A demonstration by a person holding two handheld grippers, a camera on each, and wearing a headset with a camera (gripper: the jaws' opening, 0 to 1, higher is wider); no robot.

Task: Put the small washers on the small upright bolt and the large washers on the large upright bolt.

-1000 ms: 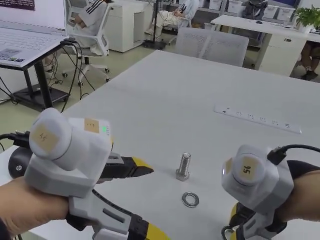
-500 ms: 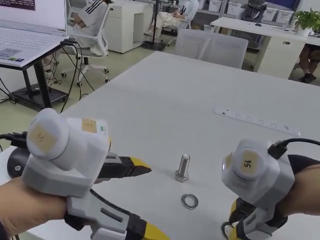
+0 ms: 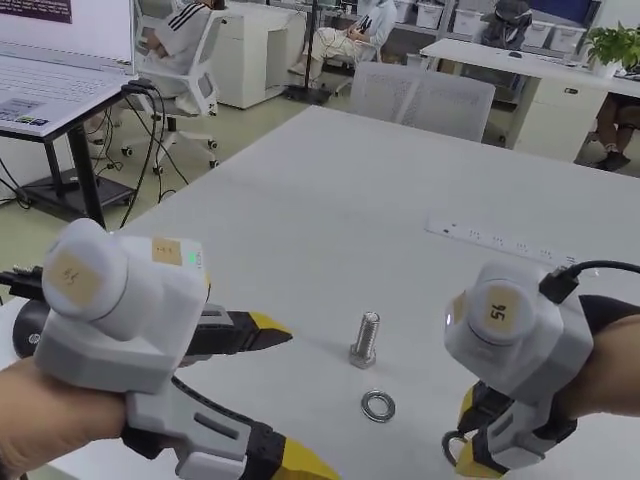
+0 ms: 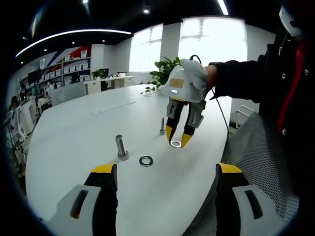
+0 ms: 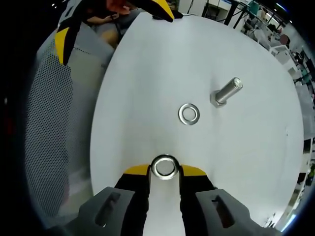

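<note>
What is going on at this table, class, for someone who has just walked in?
A person works at a white table with a gripper in each hand. The right gripper grips a washer between its fingers, above the table. The left gripper is open and holds nothing. A second washer lies flat beside the larger upright bolt, whose shaft looks bare. A smaller bolt stands farther off.

Left gripper (image 3: 296,400) and right gripper (image 4: 177,142): grey-white housings (image 3: 130,310), black jaws tipped yellow, each with a round tan sticker (image 3: 497,312) bearing handwritten digits. A black cable (image 3: 592,270) leaves the right gripper; behind it is a dark sleeve (image 4: 236,78).
</note>
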